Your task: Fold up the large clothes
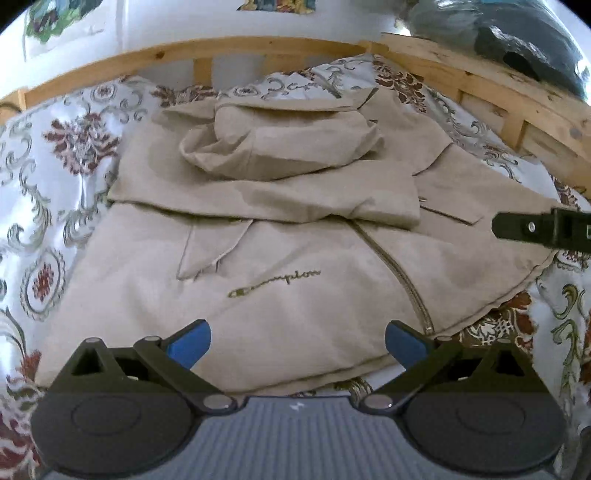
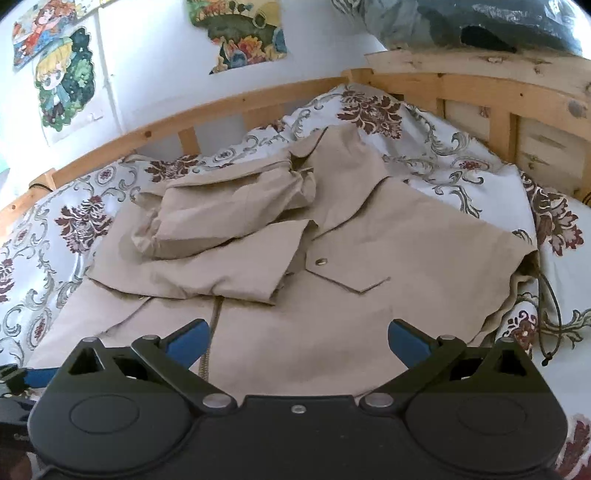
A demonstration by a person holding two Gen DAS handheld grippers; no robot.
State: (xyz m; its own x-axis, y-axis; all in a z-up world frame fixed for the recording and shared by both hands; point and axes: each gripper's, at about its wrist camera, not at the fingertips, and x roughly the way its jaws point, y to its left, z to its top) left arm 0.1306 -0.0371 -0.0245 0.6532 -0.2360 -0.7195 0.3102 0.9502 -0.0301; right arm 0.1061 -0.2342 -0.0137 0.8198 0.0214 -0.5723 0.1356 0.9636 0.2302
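A beige zip jacket with a "Champion" logo lies spread on the bed, front up, with a sleeve folded across its chest and the hood bunched at the far end. It also shows in the right wrist view, with a snap pocket flap. My left gripper is open and empty, just above the jacket's near hem. My right gripper is open and empty over the jacket's near right part. A black finger of the right gripper shows at the right edge of the left wrist view.
A floral white and red bedspread covers the bed. A wooden bed rail runs along the far and right sides. Dark bundled bedding sits beyond the rail at top right. A drawcord trails off the jacket's right edge.
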